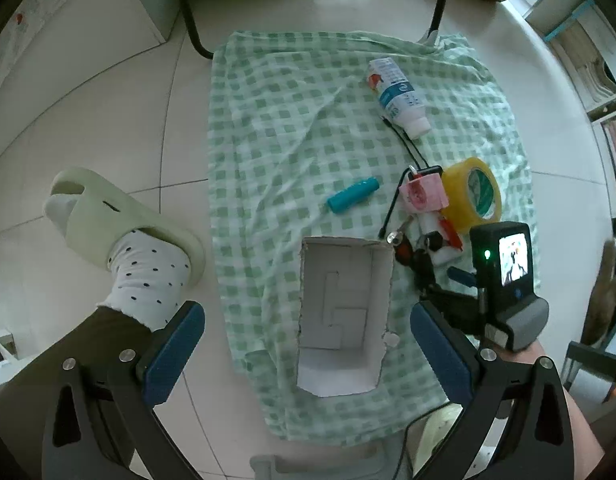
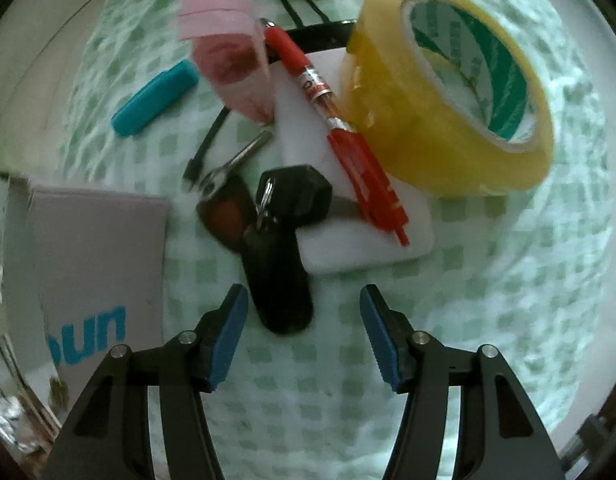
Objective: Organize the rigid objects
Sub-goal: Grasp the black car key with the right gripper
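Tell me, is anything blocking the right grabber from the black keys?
No, nothing visible does. The right gripper points down with its jaws open and empty, and the black key bunch lies bare on the checked cloth just ahead of its fingertips. The red pen and yellow tape roll lie farther off.

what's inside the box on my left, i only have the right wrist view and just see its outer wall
Observer: Nothing. The left wrist view looks straight down into the cardboard box; it is open on top and empty.
Operator: where's the left gripper
Observer: The left gripper hovers above the box, jaws wide open, holding nothing.
Operator: that white cap at the top of my frame, what is it
Observer: It belongs to a white bottle lying on its side at the far part of the checked cloth.
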A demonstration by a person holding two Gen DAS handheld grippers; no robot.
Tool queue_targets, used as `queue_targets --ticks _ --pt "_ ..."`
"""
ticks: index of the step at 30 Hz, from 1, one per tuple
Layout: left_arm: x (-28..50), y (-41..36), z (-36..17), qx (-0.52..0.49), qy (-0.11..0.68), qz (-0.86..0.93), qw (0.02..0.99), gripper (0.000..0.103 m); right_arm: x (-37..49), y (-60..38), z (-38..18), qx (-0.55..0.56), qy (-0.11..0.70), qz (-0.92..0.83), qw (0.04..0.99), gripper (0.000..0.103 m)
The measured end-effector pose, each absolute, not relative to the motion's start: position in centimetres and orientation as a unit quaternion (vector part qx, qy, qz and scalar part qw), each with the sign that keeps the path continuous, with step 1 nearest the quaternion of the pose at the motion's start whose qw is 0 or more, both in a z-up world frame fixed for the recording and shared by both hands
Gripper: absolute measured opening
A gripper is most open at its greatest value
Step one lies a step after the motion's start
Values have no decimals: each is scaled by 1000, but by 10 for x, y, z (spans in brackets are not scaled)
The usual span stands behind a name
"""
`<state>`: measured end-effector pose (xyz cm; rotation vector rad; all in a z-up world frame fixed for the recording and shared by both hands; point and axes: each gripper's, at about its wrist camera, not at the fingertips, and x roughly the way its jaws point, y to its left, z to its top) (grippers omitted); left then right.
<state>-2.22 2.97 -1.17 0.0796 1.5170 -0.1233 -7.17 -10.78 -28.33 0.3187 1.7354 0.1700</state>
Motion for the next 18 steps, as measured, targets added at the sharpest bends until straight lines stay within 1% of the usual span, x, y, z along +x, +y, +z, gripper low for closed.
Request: queue_targets --ticks 2,3,5,6,8,13,18 --pt "-21 29 -14 40 687 -60 723 103 -67 -97 -291 148 753 69 637 62" --pt "-20 27 -15 44 688 -61 722 103 -65 -97 -294 146 752 67 639 60" --pt "-18 22 -18 50 689 -65 720 103 -65 -102 -295 159 753 89 633 44" --pt "-17 21 -17 51 687 -65 722 103 -61 -92 -297 165 758 100 623 34" --pt "-14 23 -16 46 682 -68 727 103 -60 -94 -294 160 762 99 620 33" --pt "-14 31 -15 11 683 -75 727 103 -58 -137 -276 217 746 118 619 33" --pt "-12 37 -17 -80 706 -100 697 103 -62 -177 -228 274 703 132 643 32"
